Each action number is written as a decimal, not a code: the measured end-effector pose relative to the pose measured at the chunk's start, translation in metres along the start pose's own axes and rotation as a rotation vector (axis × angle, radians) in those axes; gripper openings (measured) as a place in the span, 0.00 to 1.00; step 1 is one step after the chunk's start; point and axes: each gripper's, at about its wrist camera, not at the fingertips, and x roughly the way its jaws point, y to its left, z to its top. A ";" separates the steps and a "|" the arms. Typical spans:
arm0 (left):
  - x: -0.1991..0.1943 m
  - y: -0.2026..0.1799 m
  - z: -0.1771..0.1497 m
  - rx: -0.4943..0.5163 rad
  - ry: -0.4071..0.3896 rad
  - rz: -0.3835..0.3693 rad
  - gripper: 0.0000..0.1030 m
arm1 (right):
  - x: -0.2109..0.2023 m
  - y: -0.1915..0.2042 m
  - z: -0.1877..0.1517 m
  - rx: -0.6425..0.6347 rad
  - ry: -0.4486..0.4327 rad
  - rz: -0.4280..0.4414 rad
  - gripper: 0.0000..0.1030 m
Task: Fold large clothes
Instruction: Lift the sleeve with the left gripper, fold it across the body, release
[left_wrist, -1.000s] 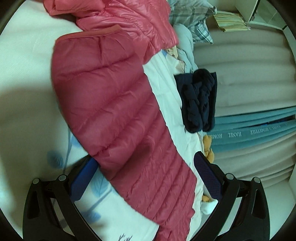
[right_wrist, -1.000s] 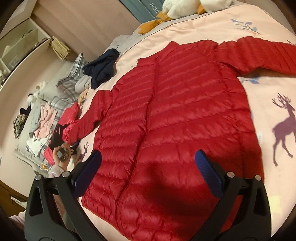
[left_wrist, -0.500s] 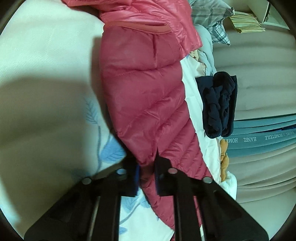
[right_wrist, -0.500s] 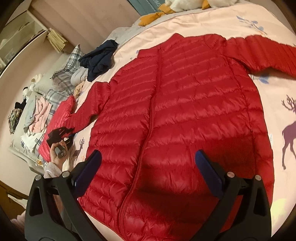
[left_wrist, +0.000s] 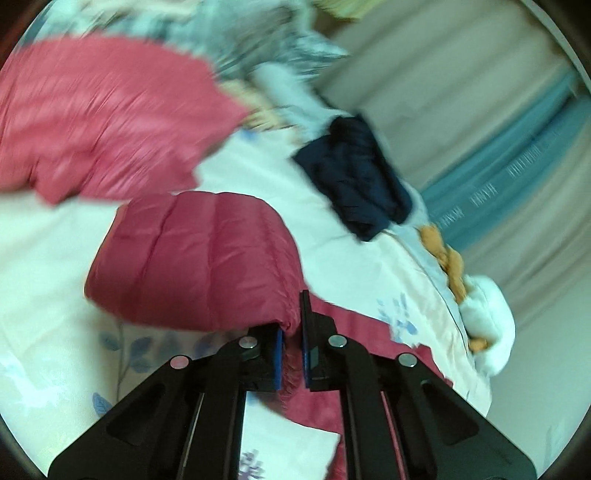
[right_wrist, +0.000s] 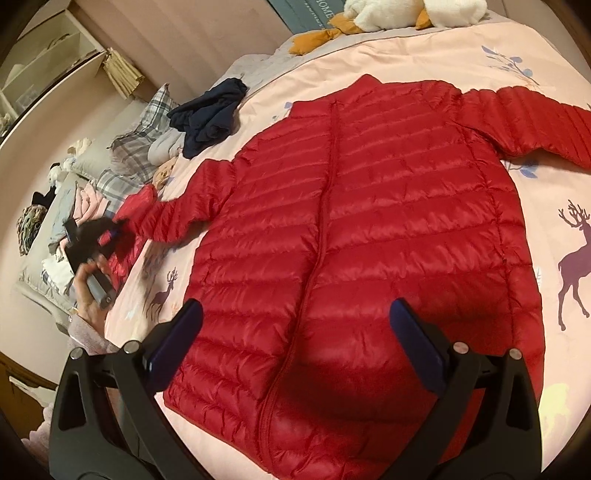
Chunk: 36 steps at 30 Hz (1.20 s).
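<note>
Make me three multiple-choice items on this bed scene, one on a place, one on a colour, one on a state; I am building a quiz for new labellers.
1. Where does the dark blue garment lie?
A. on the jacket's chest
B. on the bedspread beyond the jacket's held sleeve
C. on the shelf

2. What colour is the jacket?
A. red
B. green
C. grey

3. What is the left gripper doing?
A. open above the bedspread
B. shut on nothing
C. shut on the jacket's sleeve

Answers:
1 B: the right wrist view shows it bunched on the bedspread, near the plaid pillows.
2 A: the quilted cloth is red in both views.
3 C: in the left wrist view the pads pinch red cloth, while the right gripper stands open over the hem.
</note>
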 end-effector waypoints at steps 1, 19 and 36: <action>-0.003 -0.013 0.001 0.034 -0.009 -0.004 0.07 | -0.002 0.001 0.000 -0.001 -0.003 0.004 0.98; 0.031 -0.270 -0.223 1.074 0.069 0.077 0.08 | -0.042 -0.053 -0.014 0.112 -0.063 -0.022 0.98; 0.031 -0.235 -0.271 0.954 0.326 -0.094 0.71 | -0.027 -0.097 0.015 0.200 -0.037 0.005 0.98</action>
